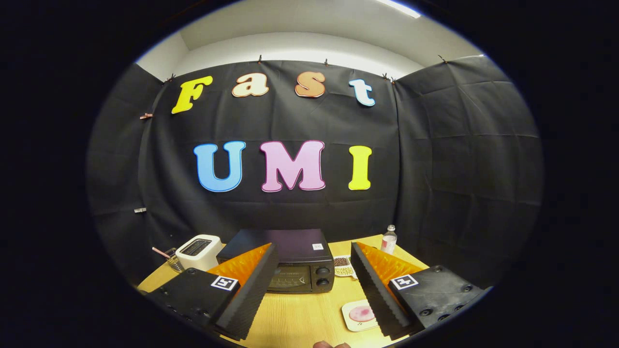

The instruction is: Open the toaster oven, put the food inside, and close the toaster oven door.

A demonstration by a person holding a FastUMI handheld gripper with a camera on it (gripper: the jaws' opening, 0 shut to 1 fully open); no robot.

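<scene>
A black toaster oven (297,263) stands on the wooden table (300,314), its door shut, with two knobs at its right side. It lies beyond my fingers, partly hidden by the left one. A pink round piece of food (361,313) rests on a small pale plate (352,319) on the table, just inside my right finger. My gripper (312,295) is open and raised above the table, with nothing between its fingers.
A white slot toaster (198,251) stands left of the oven. A small clear bottle (389,239) stands at the table's back right. A patterned snack packet (343,266) lies right of the oven. A fingertip (323,344) shows at the near table edge.
</scene>
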